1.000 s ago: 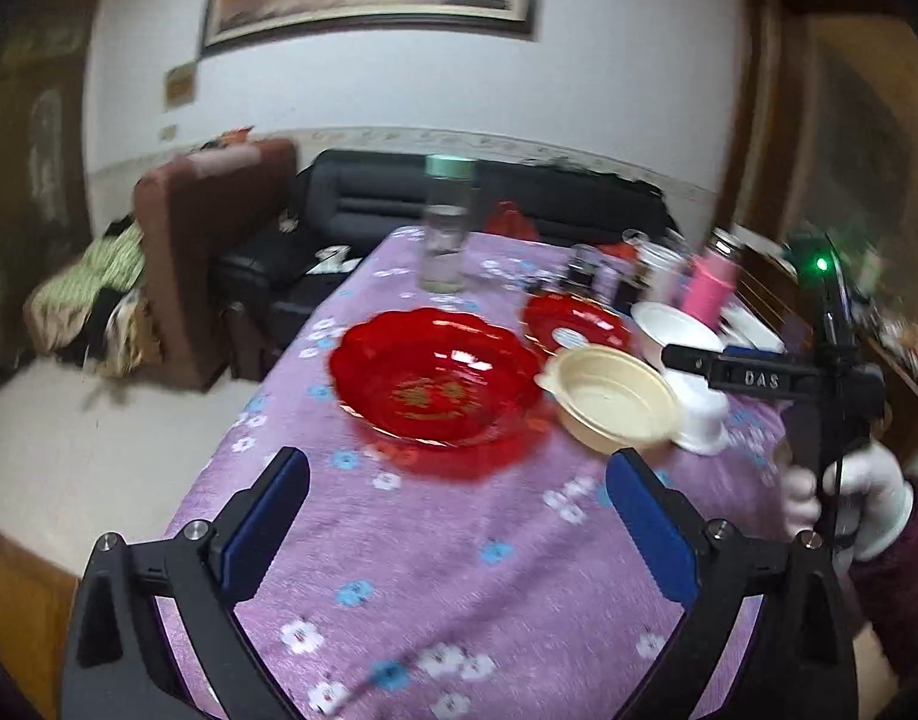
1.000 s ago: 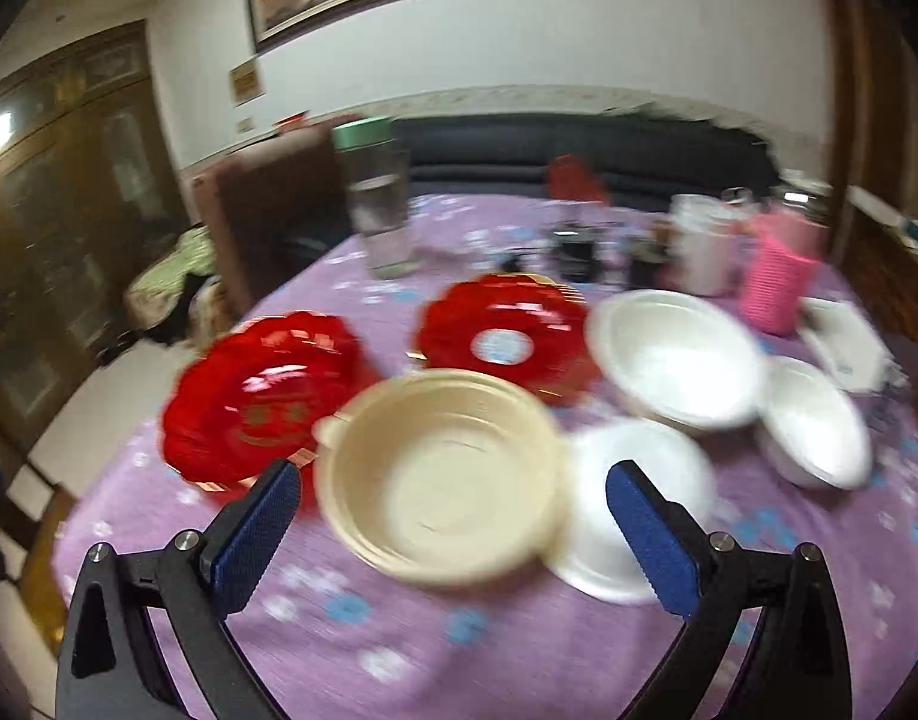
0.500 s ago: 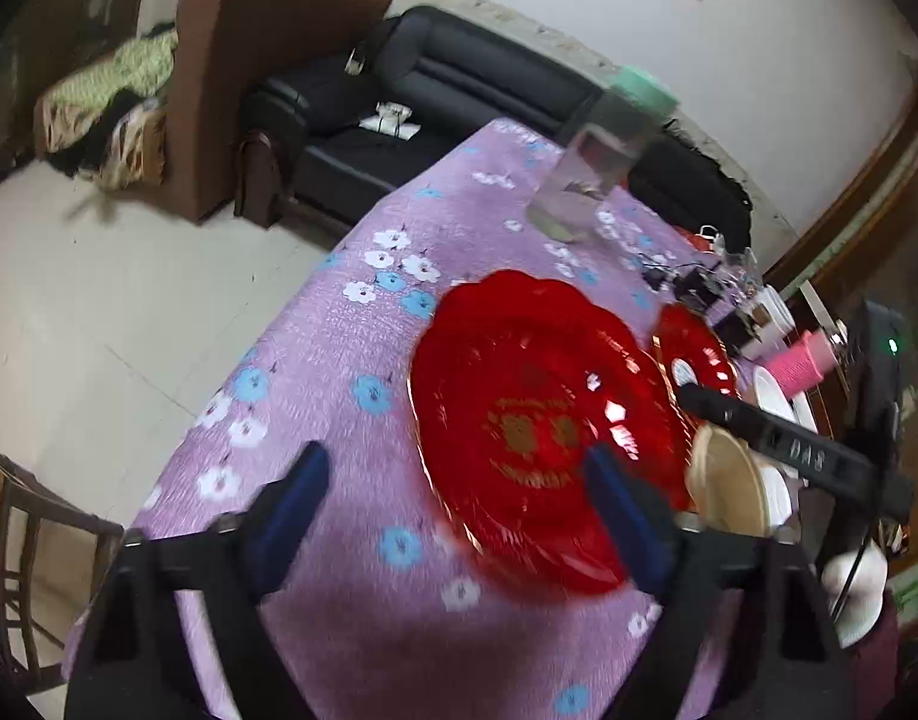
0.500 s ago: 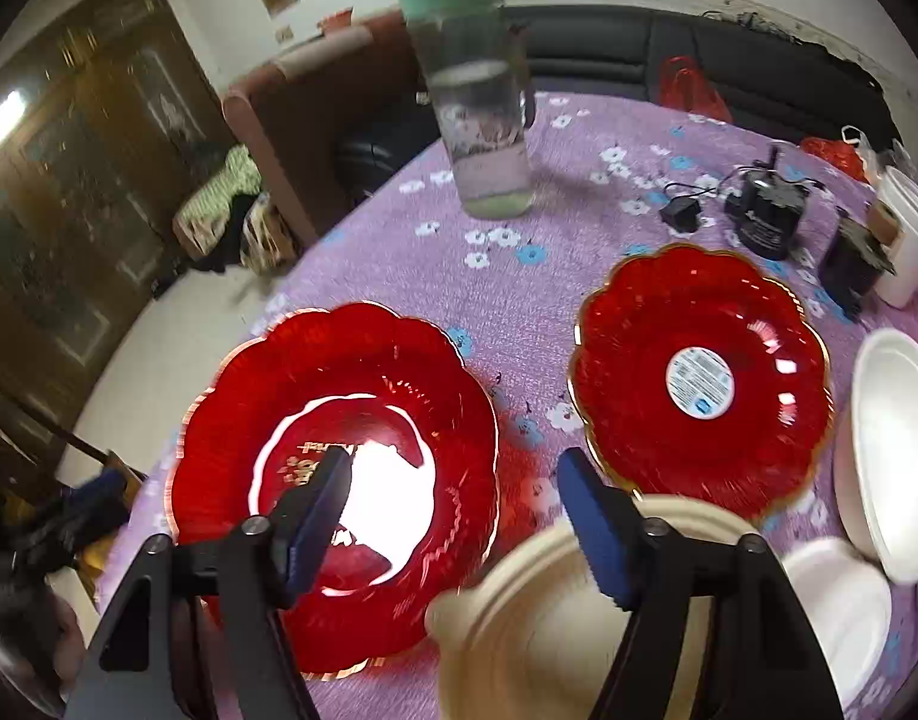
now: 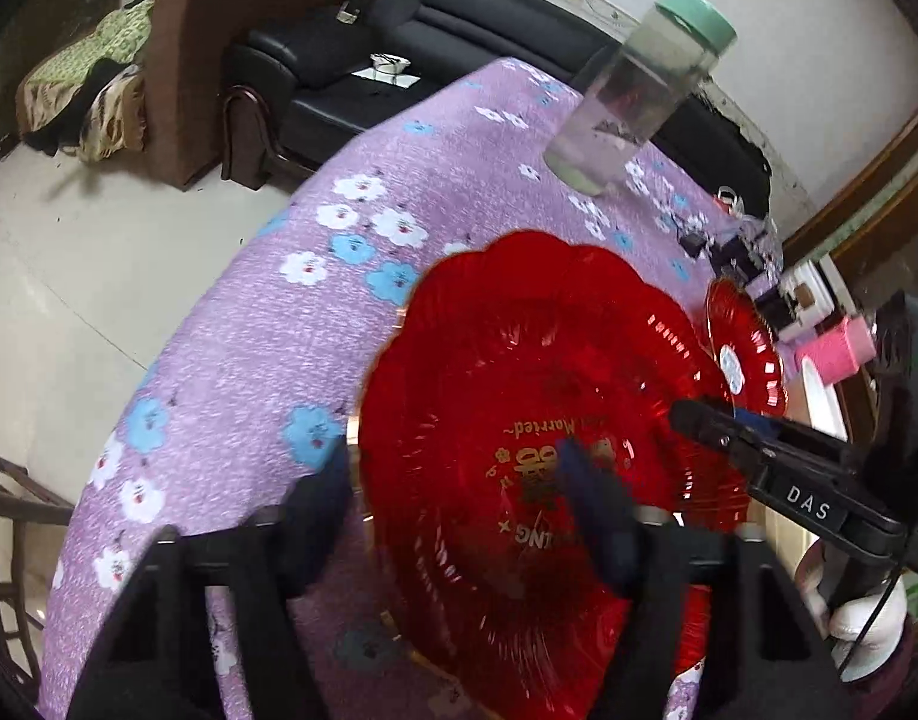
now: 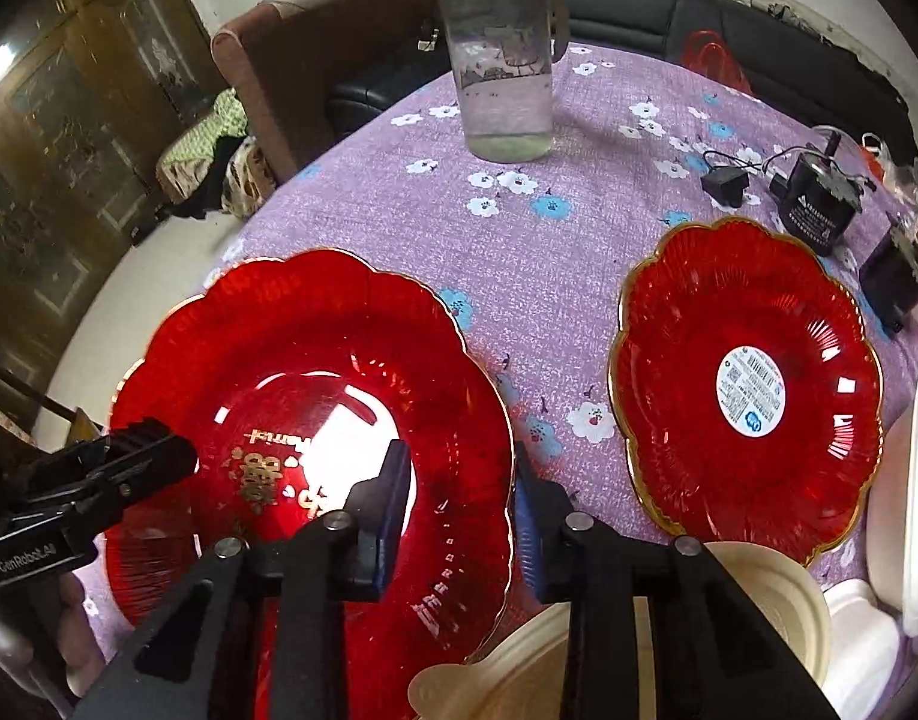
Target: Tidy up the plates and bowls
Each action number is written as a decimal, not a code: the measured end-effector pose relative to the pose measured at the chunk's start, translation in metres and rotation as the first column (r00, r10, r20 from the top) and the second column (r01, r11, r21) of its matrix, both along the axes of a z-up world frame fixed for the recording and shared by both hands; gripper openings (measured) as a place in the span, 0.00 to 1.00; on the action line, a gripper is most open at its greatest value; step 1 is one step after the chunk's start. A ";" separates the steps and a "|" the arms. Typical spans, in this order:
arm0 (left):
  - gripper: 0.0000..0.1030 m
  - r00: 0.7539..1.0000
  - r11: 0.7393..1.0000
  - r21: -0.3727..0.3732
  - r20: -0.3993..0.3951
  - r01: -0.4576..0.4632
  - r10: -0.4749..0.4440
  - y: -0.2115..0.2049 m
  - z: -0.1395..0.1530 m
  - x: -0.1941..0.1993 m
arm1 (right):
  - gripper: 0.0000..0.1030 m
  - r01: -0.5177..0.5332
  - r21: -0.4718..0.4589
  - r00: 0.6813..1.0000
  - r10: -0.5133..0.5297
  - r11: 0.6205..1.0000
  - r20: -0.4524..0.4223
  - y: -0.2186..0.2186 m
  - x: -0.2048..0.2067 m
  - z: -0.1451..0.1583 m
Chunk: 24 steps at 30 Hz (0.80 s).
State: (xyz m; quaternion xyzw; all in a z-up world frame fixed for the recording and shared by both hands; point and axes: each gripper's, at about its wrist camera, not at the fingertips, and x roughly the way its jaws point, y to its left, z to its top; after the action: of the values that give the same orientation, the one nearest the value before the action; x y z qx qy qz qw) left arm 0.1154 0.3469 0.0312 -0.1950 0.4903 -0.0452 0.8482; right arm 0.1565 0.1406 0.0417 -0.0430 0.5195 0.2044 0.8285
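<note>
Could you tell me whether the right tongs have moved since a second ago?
Yes. The right tongs have come forward and down from above the cream bowl to straddle the large red plate's rim, jaws closing.

I see a large scalloped red plate [image 6: 315, 420] lying flat, a smaller red plate [image 6: 747, 396] beside it, cream bowl [image 6: 759, 594] nearest.

Overhead light glares white off the large red plate [image 6: 315, 420]; left-wrist tongs [image 5: 453, 504] are motion-blurred; fisheye edges bend and darken.
</note>
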 end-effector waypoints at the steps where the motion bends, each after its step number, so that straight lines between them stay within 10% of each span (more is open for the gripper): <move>1: 0.43 1.000 1.000 0.026 -0.007 -0.012 0.012 -0.001 -0.001 0.000 | 0.28 0.000 -0.013 1.000 0.000 1.000 0.003 0.001 0.001 -0.002; 5: 0.24 0.998 0.996 0.073 -0.009 -0.054 0.055 0.004 -0.003 -0.002 | 0.16 0.009 -0.021 1.000 -0.009 1.000 0.015 -0.004 0.001 -0.002; 24: 0.24 0.985 0.981 0.086 0.007 -0.173 0.173 0.049 0.009 -0.066 | 0.14 -0.115 0.085 0.993 0.116 0.990 -0.004 0.034 -0.052 0.008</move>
State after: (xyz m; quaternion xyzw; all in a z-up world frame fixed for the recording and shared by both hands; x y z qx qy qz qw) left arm 0.0494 0.3960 0.0405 -0.1999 0.4734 0.0502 0.8564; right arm 0.1041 0.1746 0.0493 -0.0370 0.5107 0.2741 0.8140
